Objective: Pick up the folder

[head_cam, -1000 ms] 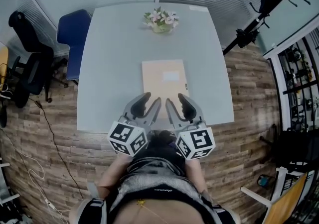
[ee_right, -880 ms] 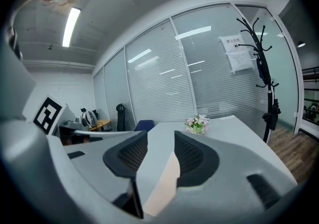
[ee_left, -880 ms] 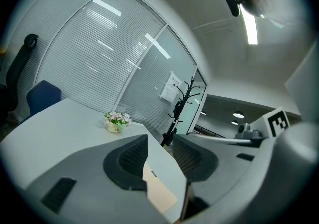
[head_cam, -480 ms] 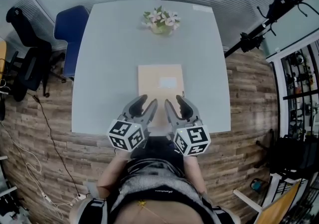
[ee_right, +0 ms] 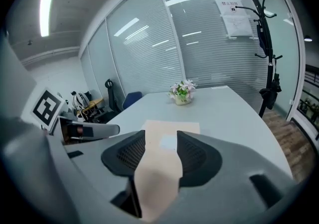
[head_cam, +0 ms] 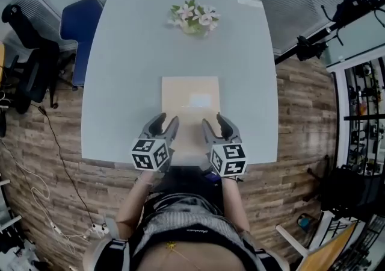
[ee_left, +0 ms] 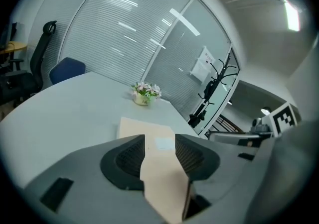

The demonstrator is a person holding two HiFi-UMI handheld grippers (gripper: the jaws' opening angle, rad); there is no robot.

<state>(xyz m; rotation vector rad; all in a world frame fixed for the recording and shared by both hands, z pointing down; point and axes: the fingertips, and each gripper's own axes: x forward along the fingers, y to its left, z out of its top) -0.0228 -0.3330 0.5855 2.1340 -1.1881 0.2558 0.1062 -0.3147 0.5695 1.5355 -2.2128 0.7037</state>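
The flat beige cardboard folder (head_cam: 190, 107) at the pale grey surface's (head_cam: 120, 83) near edge looks light, thin and slick, best pinched at that edge, where left gripper (head_cam: 166, 120) and right gripper (head_cam: 215, 120) hover empty, jaws half-apart and opening.

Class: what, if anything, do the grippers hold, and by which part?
Nothing. The left gripper and right gripper, jaws opening and empty, hover over the near end of the flat beige folder.

Pale grey surface (head_cam: 120, 83), tan folder (head_cam: 190, 98) flat near its front edge, small flower pot (head_cam: 194, 21), perhaps artificial, at the far edge
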